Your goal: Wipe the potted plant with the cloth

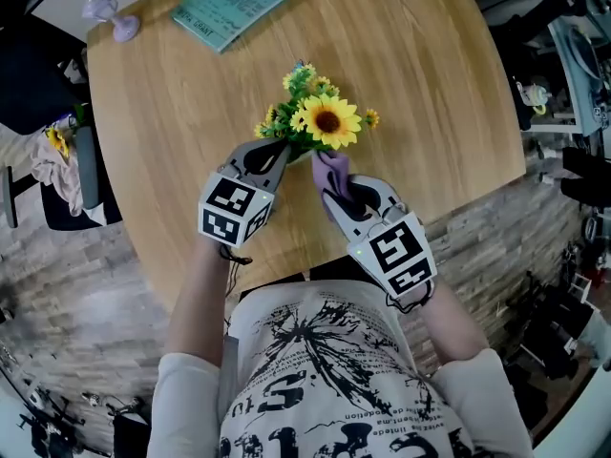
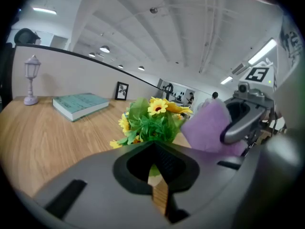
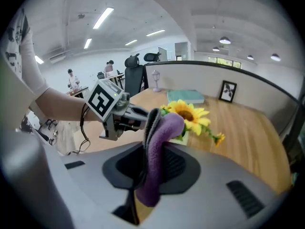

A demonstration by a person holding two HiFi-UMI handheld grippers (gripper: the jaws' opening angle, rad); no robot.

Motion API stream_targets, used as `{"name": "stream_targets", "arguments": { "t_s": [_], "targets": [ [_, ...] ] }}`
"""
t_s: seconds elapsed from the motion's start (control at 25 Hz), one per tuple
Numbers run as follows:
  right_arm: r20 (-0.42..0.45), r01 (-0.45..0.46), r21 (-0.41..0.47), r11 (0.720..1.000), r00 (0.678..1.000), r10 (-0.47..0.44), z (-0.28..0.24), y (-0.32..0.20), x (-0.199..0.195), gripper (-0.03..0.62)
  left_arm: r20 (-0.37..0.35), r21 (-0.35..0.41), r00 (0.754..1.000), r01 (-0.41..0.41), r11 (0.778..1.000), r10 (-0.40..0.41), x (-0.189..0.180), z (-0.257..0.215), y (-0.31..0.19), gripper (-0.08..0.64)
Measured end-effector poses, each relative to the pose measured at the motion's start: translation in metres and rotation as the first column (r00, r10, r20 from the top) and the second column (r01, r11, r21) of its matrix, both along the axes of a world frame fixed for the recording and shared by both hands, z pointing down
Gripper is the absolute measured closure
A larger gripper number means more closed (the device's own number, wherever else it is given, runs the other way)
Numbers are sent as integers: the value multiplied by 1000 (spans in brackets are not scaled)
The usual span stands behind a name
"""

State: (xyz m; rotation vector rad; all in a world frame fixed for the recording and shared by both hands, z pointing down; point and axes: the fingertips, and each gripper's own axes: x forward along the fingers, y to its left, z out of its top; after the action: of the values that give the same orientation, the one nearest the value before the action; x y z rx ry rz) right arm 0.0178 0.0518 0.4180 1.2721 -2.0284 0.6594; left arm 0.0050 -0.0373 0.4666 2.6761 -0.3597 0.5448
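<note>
Clamped upright in right gripper (image 1: 336, 197), purple cloth (image 1: 331, 172) sits just short of sunflower (image 1: 327, 120) on potted plant (image 1: 304, 103); left gripper (image 1: 277, 151), jaws together, at the plant's base

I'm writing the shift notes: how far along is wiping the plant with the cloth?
Done: the purple cloth is picked up, clamped in the right gripper. In hand: the cloth is held up right next to the potted plant, while the shut left gripper sits at the plant's base. Left: the wiping itself; nothing shows how much is already cleaned.
</note>
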Motion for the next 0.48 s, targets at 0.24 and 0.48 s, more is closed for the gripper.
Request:
{"name": "stream_targets", "arguments": {
  "t_s": [0.24, 0.48],
  "targets": [
    [-50, 16, 22, 1000, 999, -15, -31, -15, 58, 512, 35, -14, 999, 38, 999, -37, -1, 1, 5, 557],
    [-81, 11, 7, 1000, 997, -11, -50, -56, 108, 512, 79, -33, 994, 80, 996, -77, 4, 0, 6, 557]
  ]
}}
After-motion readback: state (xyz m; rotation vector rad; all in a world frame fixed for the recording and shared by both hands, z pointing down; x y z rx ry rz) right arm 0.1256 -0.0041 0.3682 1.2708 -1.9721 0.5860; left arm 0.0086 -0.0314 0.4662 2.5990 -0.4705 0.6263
